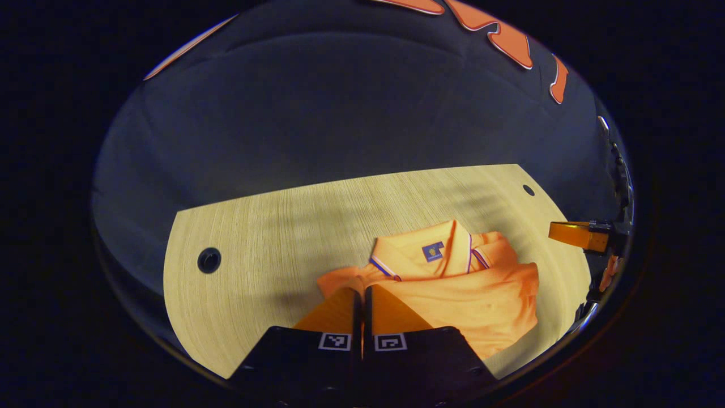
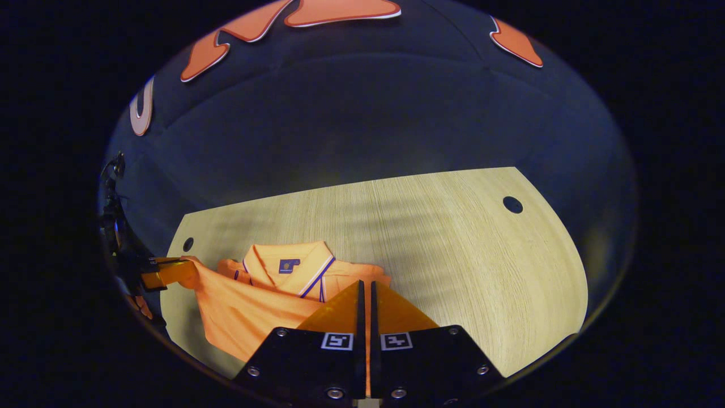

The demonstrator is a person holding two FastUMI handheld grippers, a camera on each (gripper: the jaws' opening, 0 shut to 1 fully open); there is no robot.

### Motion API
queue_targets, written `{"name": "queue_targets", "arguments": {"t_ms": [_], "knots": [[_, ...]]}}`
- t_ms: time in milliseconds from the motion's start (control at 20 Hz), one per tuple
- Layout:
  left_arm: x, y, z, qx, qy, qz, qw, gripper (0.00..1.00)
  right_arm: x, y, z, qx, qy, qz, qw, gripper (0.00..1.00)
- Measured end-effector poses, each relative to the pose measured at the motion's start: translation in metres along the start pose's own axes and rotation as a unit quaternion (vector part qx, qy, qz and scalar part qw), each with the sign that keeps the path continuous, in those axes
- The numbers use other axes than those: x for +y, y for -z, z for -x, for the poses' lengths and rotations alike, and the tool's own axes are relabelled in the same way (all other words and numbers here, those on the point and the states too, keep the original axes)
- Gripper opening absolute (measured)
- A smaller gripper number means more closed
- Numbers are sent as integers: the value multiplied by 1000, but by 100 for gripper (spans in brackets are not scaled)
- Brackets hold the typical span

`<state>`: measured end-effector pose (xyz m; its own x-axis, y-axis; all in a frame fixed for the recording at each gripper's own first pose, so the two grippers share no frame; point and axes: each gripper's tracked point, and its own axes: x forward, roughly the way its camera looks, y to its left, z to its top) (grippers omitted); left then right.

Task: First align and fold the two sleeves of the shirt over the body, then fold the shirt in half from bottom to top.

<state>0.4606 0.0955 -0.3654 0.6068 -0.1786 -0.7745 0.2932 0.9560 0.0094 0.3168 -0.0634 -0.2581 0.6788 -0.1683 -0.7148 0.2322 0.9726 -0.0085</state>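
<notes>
Both grippers' fingers (image 1: 355,306) pinch orange shirt (image 1: 481,300) hem, lifted.

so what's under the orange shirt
The wooden table lies under the orange shirt, bare around it. Both grippers' fingers pinch the shirt's near edge. Whatever sits beneath the cloth is covered.
</notes>
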Motion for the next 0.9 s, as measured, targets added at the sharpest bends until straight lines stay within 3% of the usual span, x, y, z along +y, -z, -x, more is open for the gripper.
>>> {"name": "queue_targets", "arguments": {"t_ms": [150,250,400,500,550,600,650,700,750,900], "knots": [[11,6,-21,21,-25,-10,999,1,-4,-3,-4,3,2,-10,1000,4],[5,22,-28,48,-16,1,999,8,-5,0,-5,13,-1,-16,1000,4],[0,23,-14,41,2,36,998,63,-3,2,3,14,-3,-1,1000,6],[0,22,-2,28,-1,40,999,100,1,-1,13,1,-5,9,1000,20],[-2,18,7,18,-3,34,999,99,3,-1,22,-4,-6,10,1000,30],[-3,14,18,6,-8,24,1000,99,7,-1,30,-9,-10,10,1000,32],[-3,8,29,-10,-21,11,1000,99,9,-2,38,-15,-12,9,1000,53],[-1,1,39,-30,-34,-5,999,99,11,-2,46,-23,-17,9,1000,59],[1,-5,48,-39,-47,-19,998,99,11,-3,53,-30,-18,9,999,71],[-1,-17,81,-65,-68,-26,995,99,13,-9,80,-59,-23,20,998,81]]}}
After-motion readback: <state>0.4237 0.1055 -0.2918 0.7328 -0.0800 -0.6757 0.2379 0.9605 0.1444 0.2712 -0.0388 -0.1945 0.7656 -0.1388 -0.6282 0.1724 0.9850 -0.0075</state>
